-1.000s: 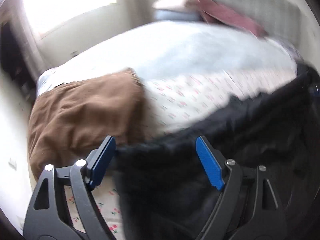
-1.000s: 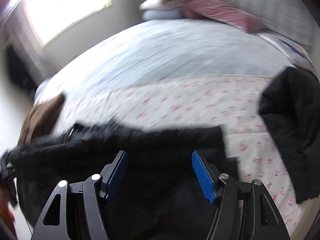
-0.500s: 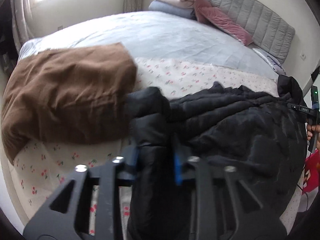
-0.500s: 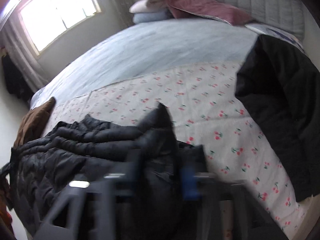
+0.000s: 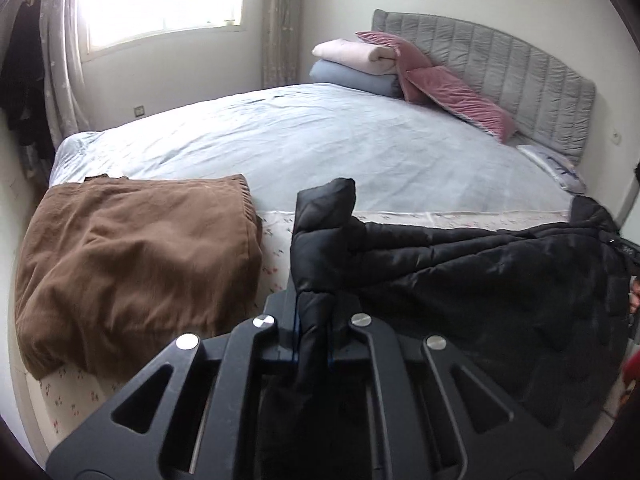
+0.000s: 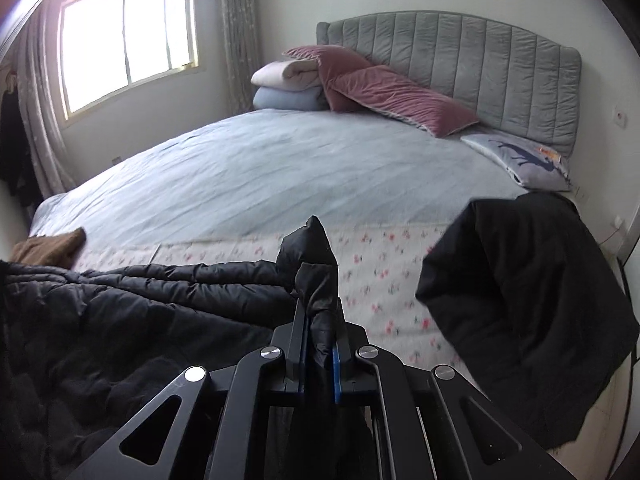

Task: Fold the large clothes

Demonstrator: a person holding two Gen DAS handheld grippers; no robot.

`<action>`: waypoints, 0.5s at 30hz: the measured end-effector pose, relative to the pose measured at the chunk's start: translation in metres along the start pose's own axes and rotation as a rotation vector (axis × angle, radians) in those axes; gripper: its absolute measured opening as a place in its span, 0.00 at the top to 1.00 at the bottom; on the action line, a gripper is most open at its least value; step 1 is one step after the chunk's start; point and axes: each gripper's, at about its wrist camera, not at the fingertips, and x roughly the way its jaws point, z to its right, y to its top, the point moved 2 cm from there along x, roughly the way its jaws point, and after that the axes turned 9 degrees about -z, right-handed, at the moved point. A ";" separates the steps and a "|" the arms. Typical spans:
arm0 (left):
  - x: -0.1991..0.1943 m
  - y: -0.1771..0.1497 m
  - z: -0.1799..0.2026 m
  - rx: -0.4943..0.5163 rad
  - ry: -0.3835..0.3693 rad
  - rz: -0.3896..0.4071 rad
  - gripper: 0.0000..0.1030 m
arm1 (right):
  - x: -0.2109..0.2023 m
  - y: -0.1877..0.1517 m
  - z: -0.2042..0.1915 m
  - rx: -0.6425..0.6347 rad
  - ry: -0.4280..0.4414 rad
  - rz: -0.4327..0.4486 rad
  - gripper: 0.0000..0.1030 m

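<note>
A black quilted puffer jacket [image 5: 480, 272] hangs stretched between my two grippers above the near edge of the bed. My left gripper [image 5: 314, 320] is shut on one corner of it, and a tuft of fabric sticks up above the jaws. In the right wrist view my right gripper [image 6: 320, 332] is shut on the other corner of the black jacket [image 6: 120, 320], which runs off to the left. The jacket's lower part drapes below the frames and is hidden.
A folded brown garment [image 5: 136, 264] lies at the bed's left near corner. A folded black garment [image 6: 528, 304] lies at the right near corner. A floral sheet [image 6: 380, 272] and pale blue cover [image 6: 280, 168] span the bed. Pillows [image 6: 380, 92] and grey headboard [image 6: 480, 64] stand behind.
Both grippers went from open over the jacket to shut on its corners, then lifted it, so the jacket now hangs taut between them.
</note>
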 end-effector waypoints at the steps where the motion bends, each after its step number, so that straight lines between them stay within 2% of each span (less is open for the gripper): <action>1: 0.010 0.002 0.001 -0.003 0.023 -0.008 0.90 | 0.010 0.004 -0.002 0.011 -0.011 -0.010 0.93; 5: 0.046 -0.001 0.007 0.032 0.149 -0.041 0.90 | 0.053 0.007 -0.010 0.029 -0.054 -0.062 0.92; 8: 0.070 -0.008 0.009 0.058 0.229 -0.080 0.85 | 0.087 -0.001 -0.016 0.008 -0.101 -0.121 0.91; 11: 0.089 -0.011 -0.003 0.029 0.274 -0.130 0.80 | 0.107 -0.009 -0.010 0.021 -0.122 -0.169 0.85; 13: 0.096 -0.011 -0.015 -0.014 0.293 -0.159 0.78 | 0.114 -0.010 -0.002 0.047 -0.135 -0.186 0.77; 15: 0.094 -0.009 -0.021 -0.040 0.285 -0.165 0.78 | 0.111 -0.010 0.006 0.067 -0.161 -0.181 0.72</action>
